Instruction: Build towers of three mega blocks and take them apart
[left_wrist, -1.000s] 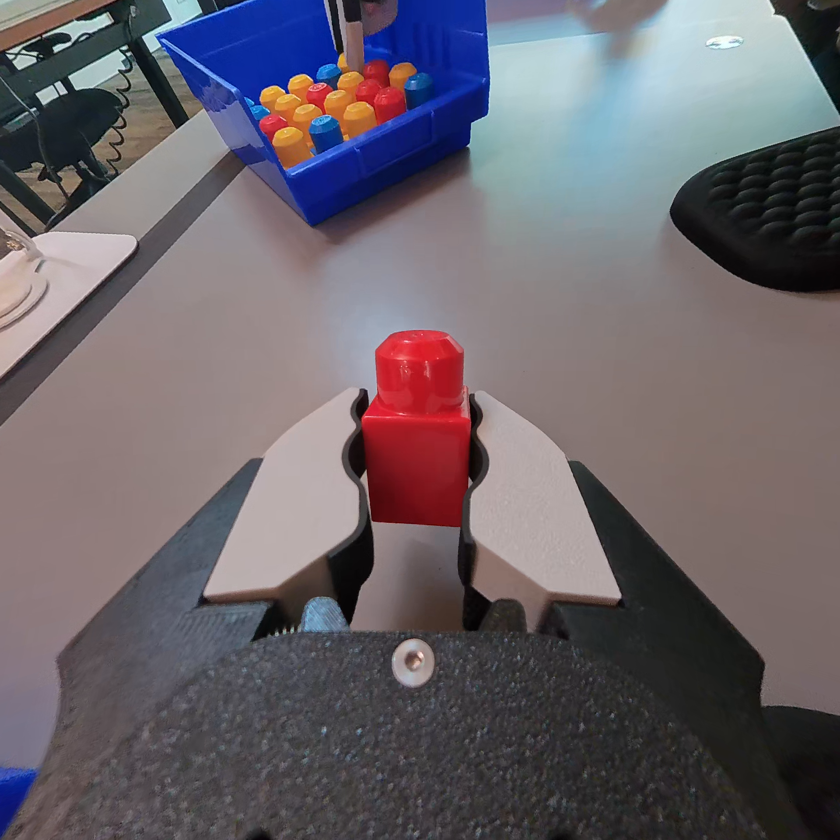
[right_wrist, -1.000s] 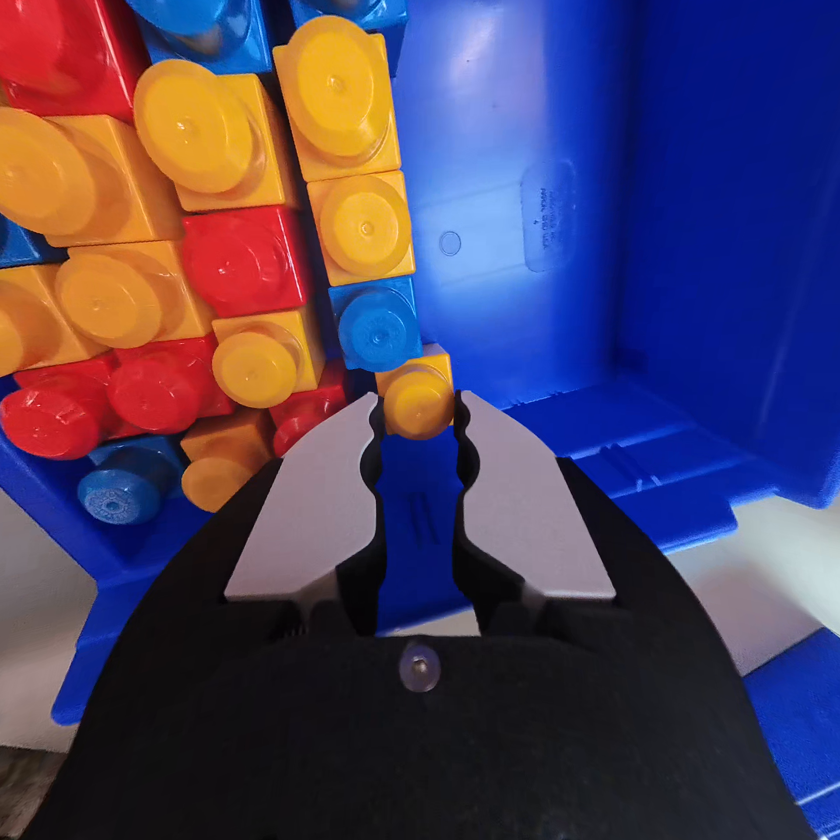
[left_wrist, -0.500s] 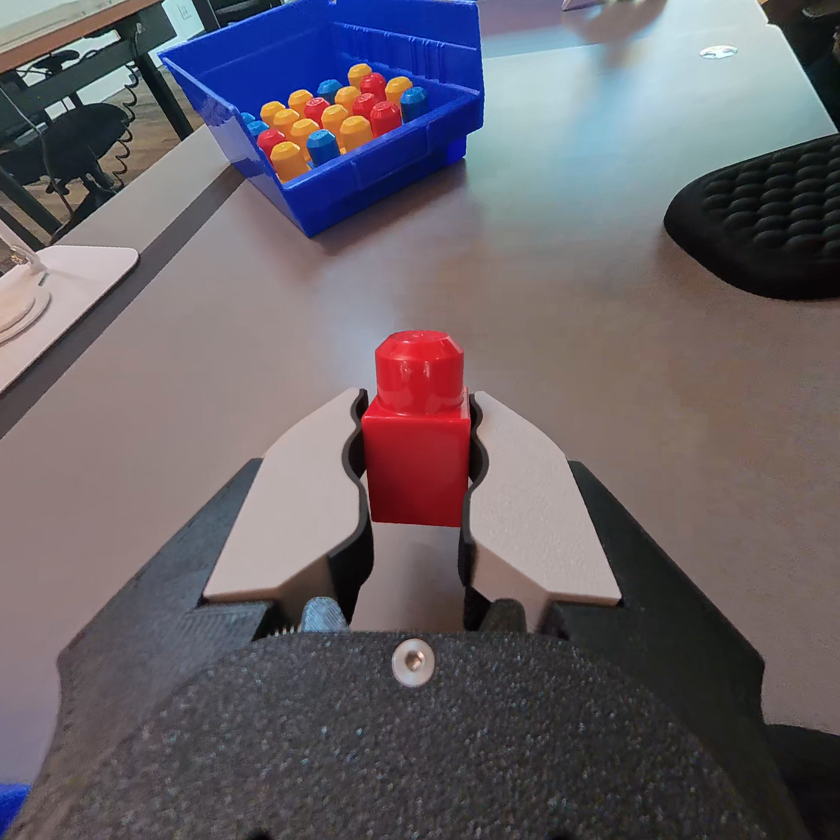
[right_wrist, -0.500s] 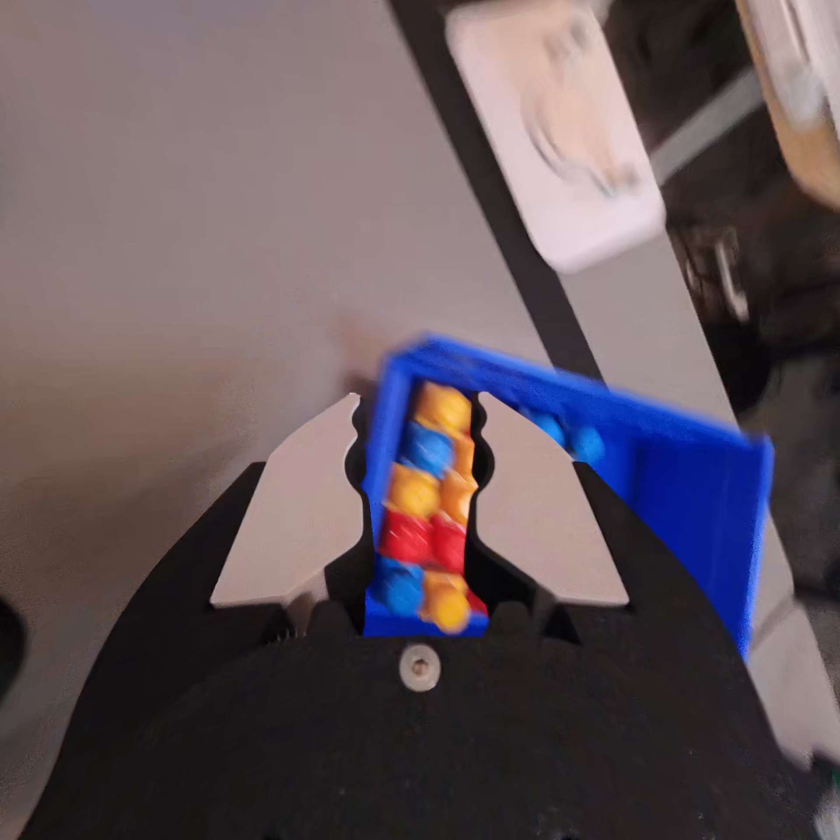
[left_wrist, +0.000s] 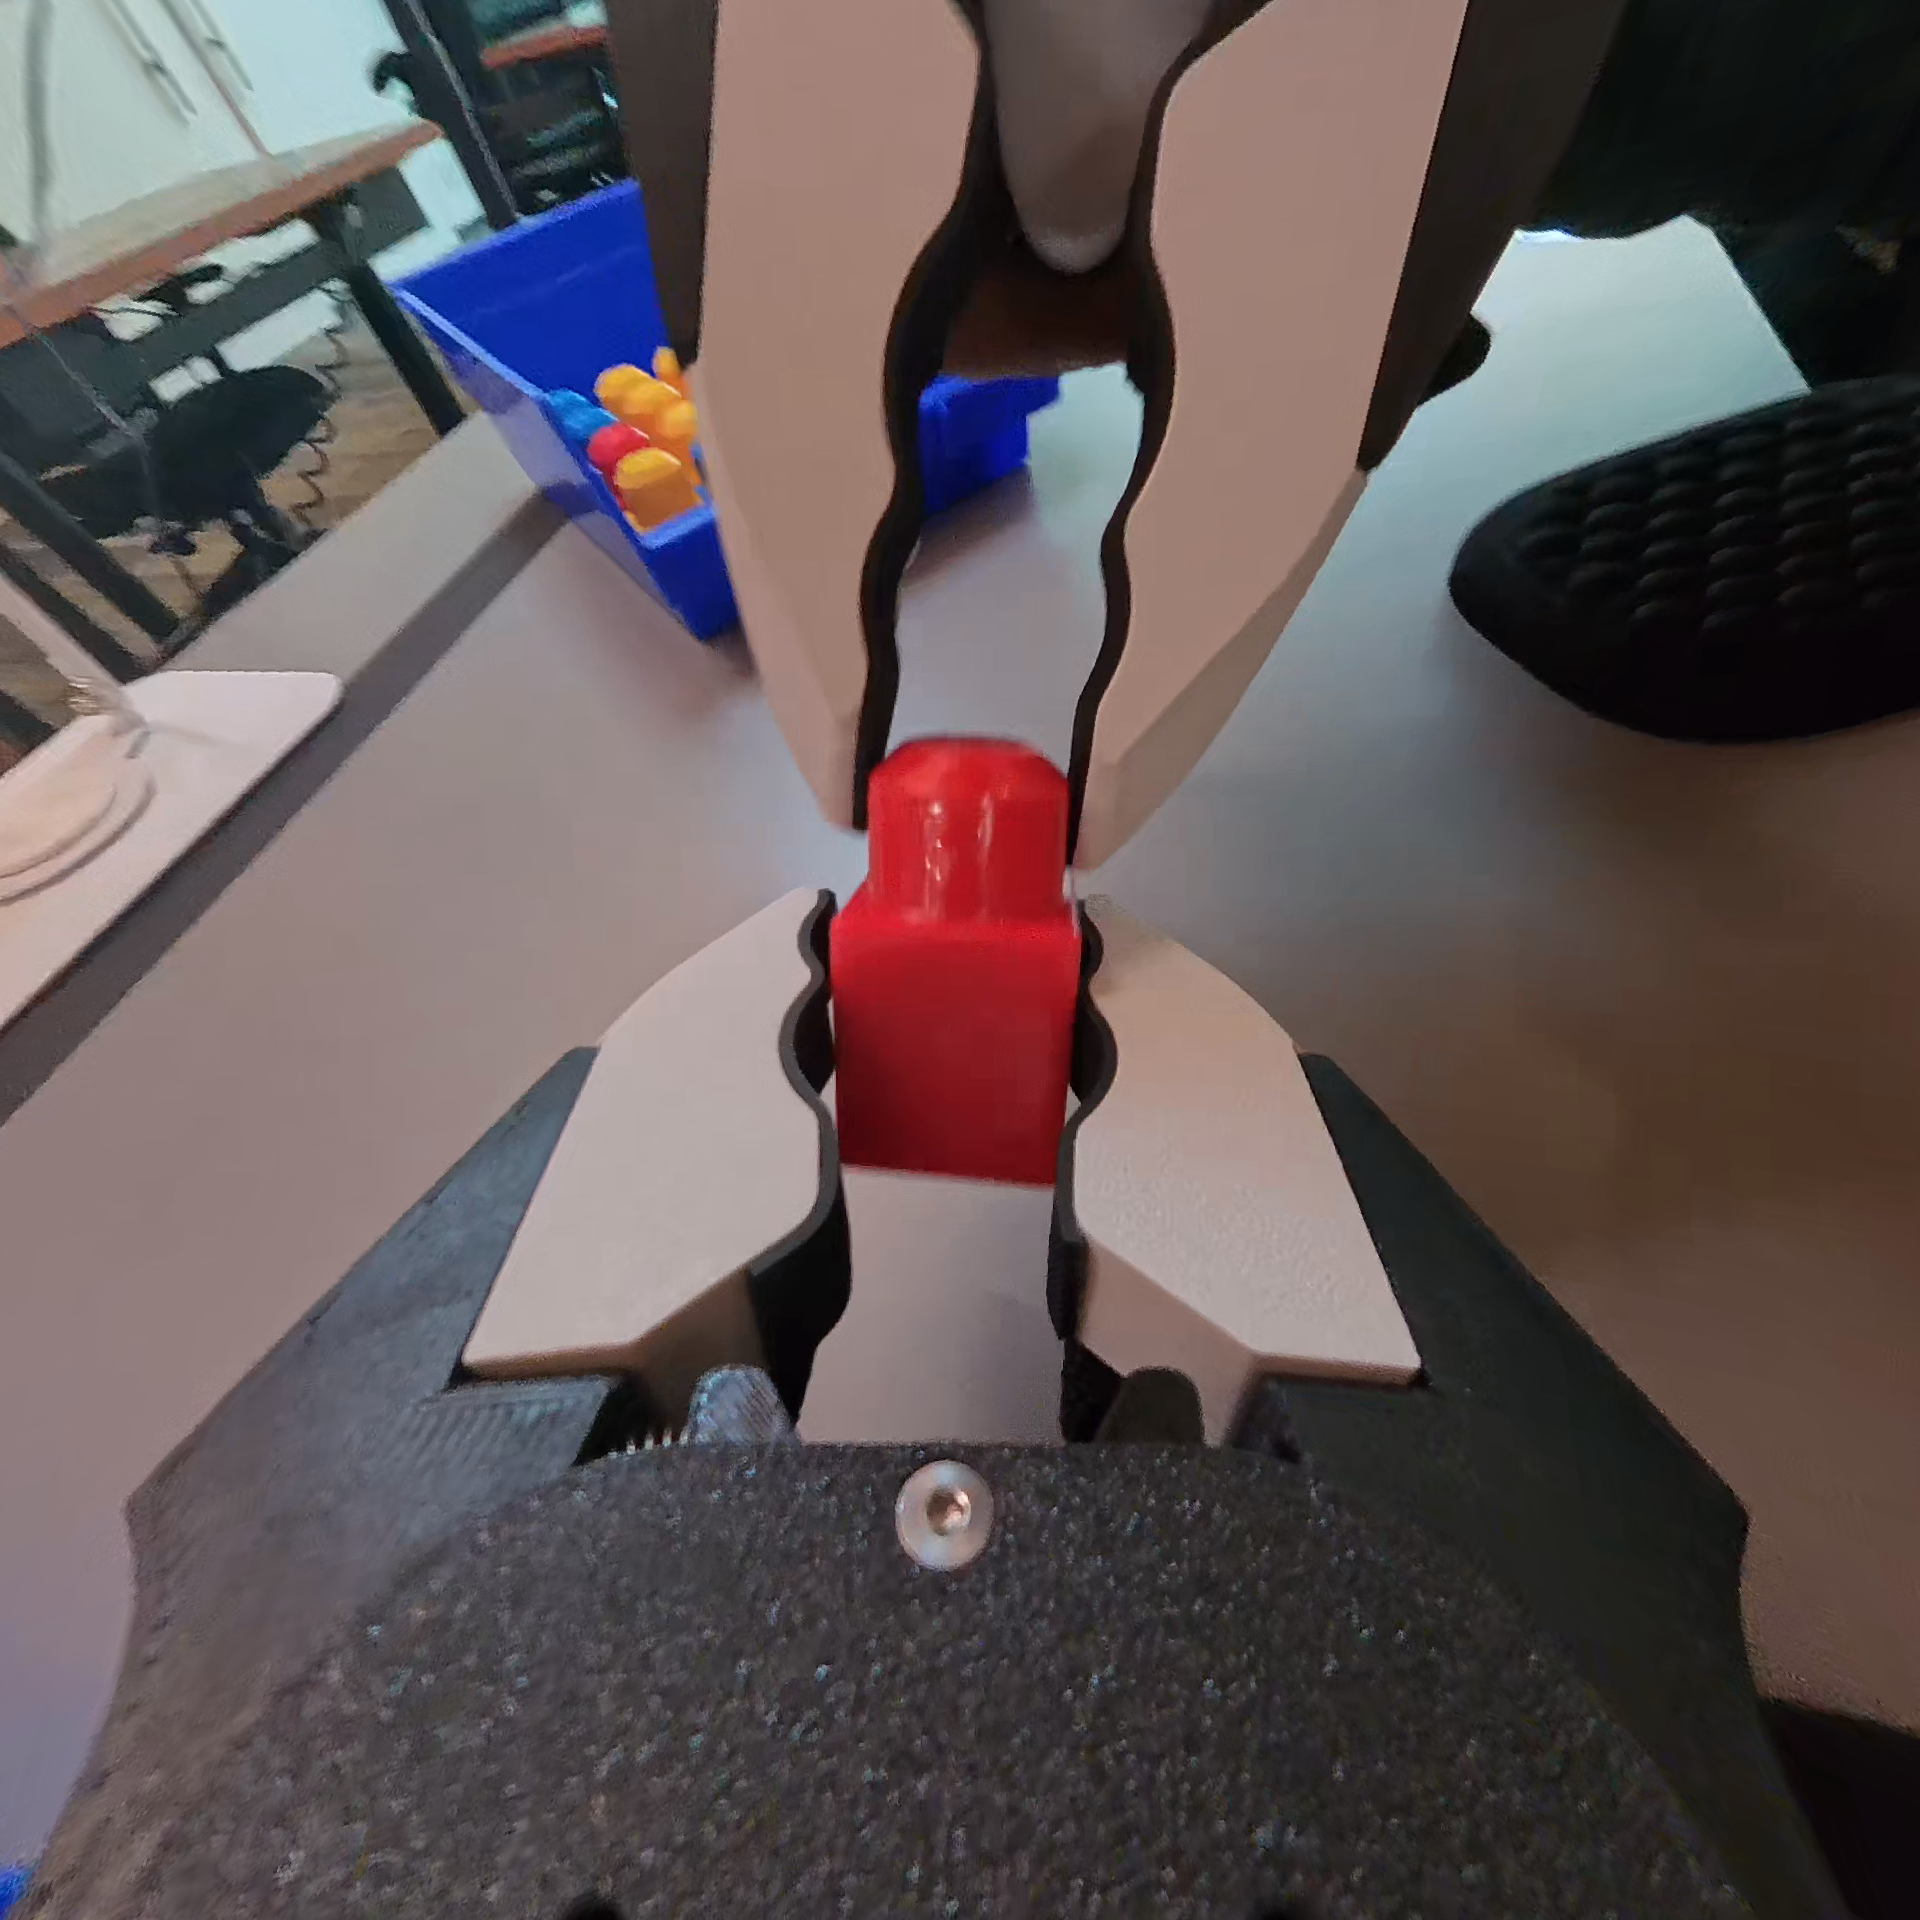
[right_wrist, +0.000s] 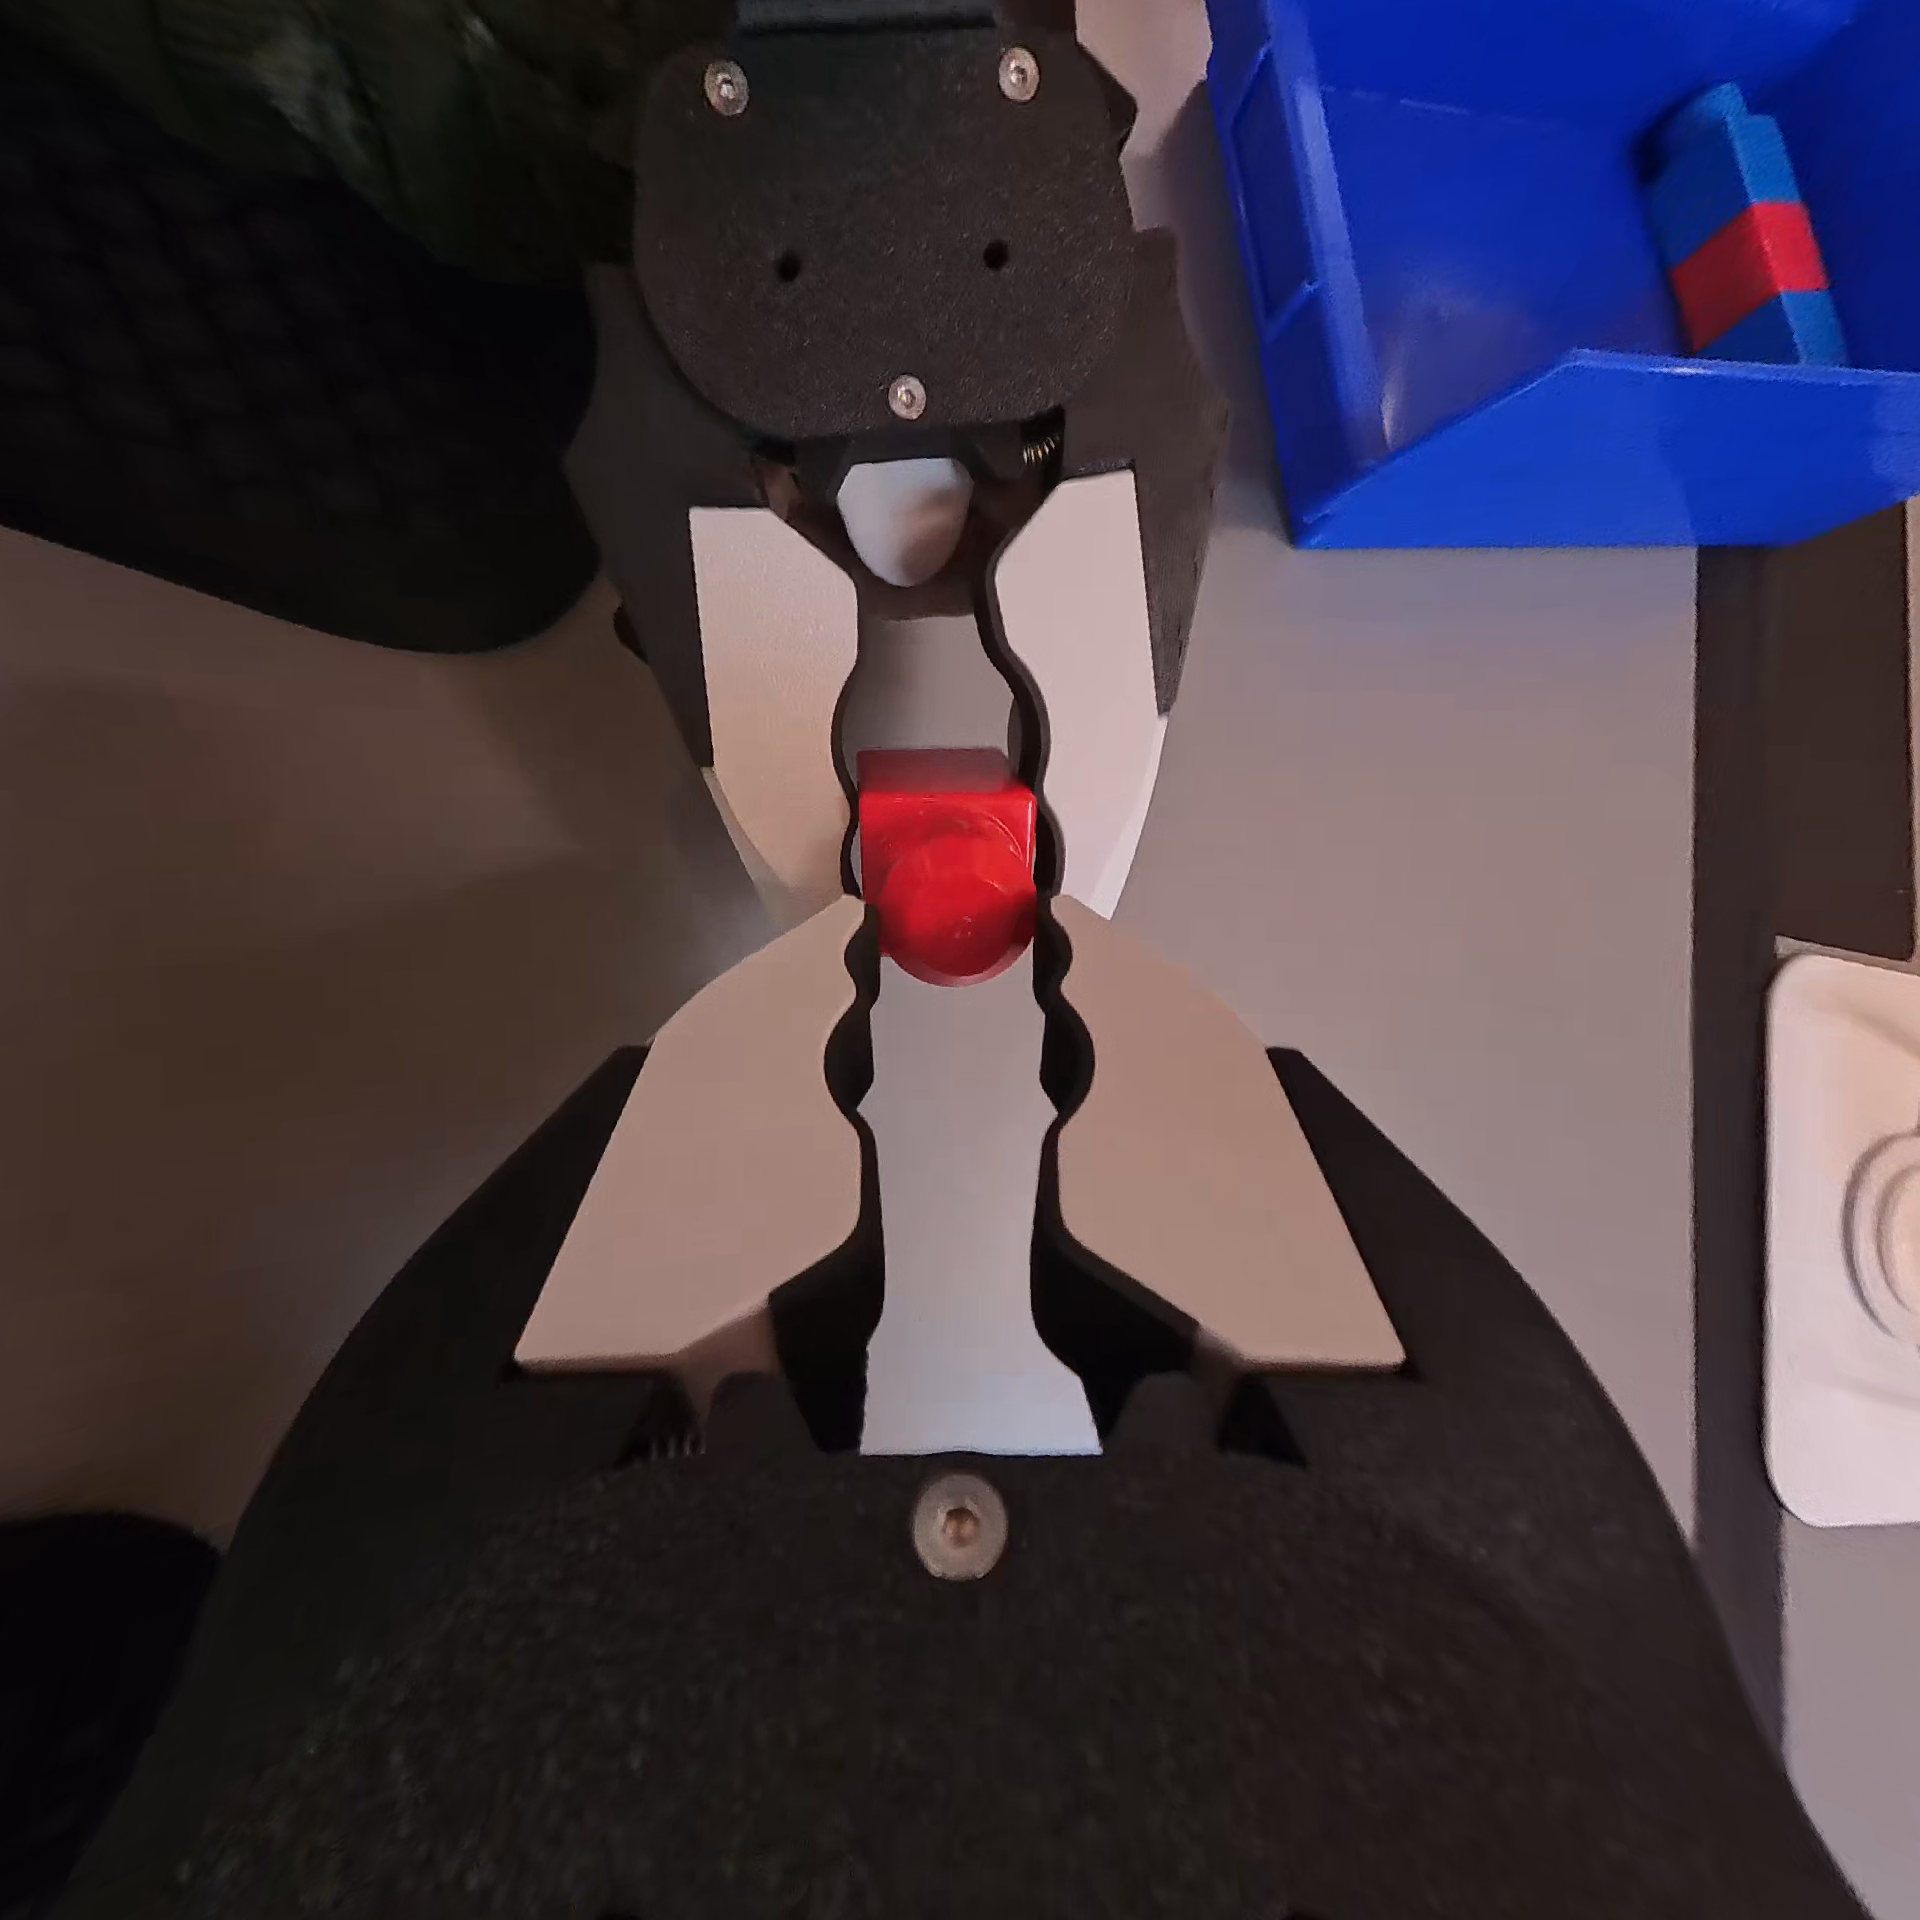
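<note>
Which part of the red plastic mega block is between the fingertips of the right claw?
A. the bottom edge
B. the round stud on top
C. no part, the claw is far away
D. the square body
B: the right claw reaches down around the round stud of the red plastic mega block, while the left claw is clamped on its square body.

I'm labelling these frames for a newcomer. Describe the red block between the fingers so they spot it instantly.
On the grey table, near the blue bin of blocks, two grippers meet tip to tip. The red block stands upright between them, alone on the table, its body clamped by the left gripper, its stud between the right gripper fingers.
</note>
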